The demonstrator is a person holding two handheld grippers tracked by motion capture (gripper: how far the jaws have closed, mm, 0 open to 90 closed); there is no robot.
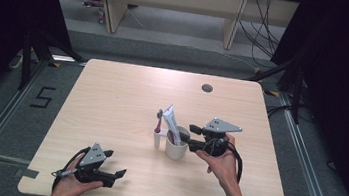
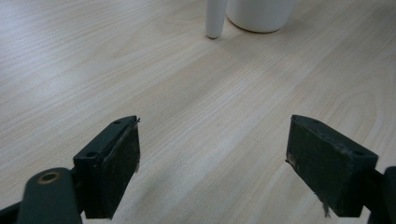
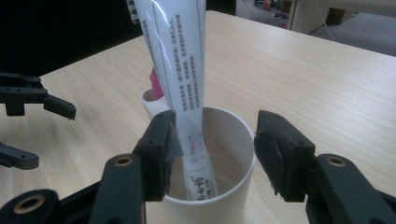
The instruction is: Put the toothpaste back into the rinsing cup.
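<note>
A white cup [image 3: 210,186] is standing at centre frame on the wooden table [image 1: 111,100], holding a toothpaste tube [image 3: 180,70] leaning upright inside. The right gripper [image 3: 215,154] is hovering over its rim, jaws parted with the tube between them unpinched. At lower left, the left gripper [image 2: 212,163] is resting spread wide, gripping nothing.
</note>
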